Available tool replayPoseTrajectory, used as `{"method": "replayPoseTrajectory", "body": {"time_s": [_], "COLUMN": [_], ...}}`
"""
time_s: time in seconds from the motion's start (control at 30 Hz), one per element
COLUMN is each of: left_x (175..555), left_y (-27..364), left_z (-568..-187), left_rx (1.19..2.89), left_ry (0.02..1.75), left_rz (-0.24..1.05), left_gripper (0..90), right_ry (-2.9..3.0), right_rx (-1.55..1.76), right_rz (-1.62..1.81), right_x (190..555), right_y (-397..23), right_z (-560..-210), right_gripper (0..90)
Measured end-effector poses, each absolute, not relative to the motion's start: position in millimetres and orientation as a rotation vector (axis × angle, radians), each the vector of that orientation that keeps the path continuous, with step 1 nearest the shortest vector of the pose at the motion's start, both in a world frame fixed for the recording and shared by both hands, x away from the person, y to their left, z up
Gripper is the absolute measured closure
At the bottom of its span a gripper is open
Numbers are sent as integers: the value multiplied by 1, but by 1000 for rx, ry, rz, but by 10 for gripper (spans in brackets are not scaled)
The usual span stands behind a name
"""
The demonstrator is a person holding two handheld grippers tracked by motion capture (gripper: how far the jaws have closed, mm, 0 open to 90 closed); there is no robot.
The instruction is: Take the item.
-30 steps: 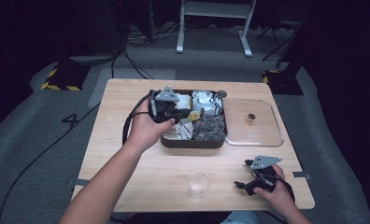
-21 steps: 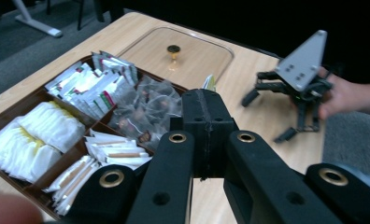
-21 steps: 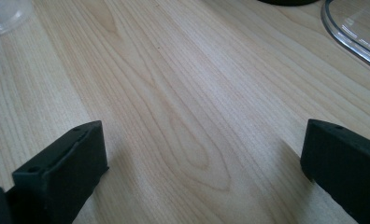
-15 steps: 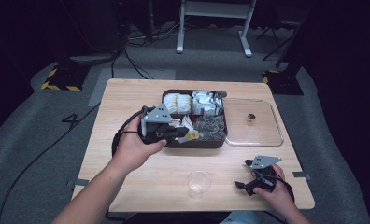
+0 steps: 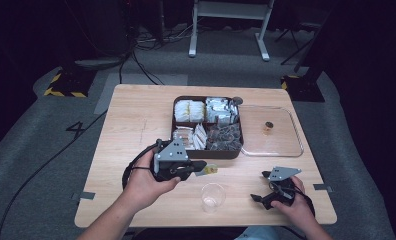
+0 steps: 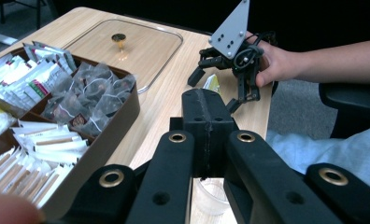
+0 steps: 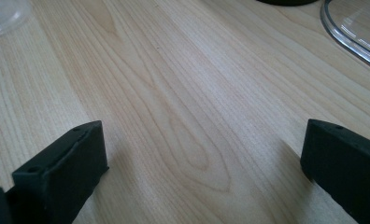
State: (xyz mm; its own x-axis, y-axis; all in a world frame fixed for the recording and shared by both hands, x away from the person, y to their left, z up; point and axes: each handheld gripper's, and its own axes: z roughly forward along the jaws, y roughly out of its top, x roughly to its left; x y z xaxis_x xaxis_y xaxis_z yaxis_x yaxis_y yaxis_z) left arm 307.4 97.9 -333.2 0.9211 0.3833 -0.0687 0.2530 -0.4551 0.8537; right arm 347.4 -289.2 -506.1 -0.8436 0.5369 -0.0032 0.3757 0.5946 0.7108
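Observation:
My left gripper (image 5: 202,166) hovers just in front of the dark compartment box (image 5: 240,150), shut on a small yellow packet (image 5: 210,170) that sticks out past its tips. In the left gripper view the jaws (image 6: 206,116) are pressed together and the yellow packet (image 6: 212,83) peeks out beyond them. A clear plastic cup (image 5: 212,196) stands on the table below and to the right of that gripper. My right gripper (image 5: 260,187) rests near the table's front right edge, its jaws (image 7: 202,158) wide apart over bare wood.
The box holds several kinds of sachets and tea bags (image 6: 87,98) in separate compartments. Its clear lid (image 5: 271,131) with a small knob lies flat to the right of it. The wooden table (image 5: 131,125) is bare on the left.
My left gripper has drawn back from the box toward the near edge, carrying the yellow packet with it, and now sits beside the cup. The right gripper has stayed put.

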Motion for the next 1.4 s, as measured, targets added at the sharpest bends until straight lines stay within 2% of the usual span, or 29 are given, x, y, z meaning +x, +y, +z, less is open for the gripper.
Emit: {"method": "replayPoseTrajectory", "body": {"time_s": [0.67, 1.1, 1.2, 1.4], "left_x": [297, 297, 297, 299], "left_y": [77, 68, 67, 66], "left_z": [-390, -408, -411, -411], "left_rx": [2044, 2046, 2042, 2040], "left_ry": [455, 445, 435, 436], "left_rz": [65, 38, 20, 7], "left_gripper": [900, 900, 814, 748], "right_ry": [2607, 2607, 2607, 2609], "right_rx": [756, 756, 756, 751], "right_rz": [1086, 1086, 1087, 1086], "right_x": [347, 347, 347, 347], "right_y": [-289, -289, -289, -289], "right_z": [-506, -506, -506, -506], "right_gripper": [5, 5, 5, 5]}}
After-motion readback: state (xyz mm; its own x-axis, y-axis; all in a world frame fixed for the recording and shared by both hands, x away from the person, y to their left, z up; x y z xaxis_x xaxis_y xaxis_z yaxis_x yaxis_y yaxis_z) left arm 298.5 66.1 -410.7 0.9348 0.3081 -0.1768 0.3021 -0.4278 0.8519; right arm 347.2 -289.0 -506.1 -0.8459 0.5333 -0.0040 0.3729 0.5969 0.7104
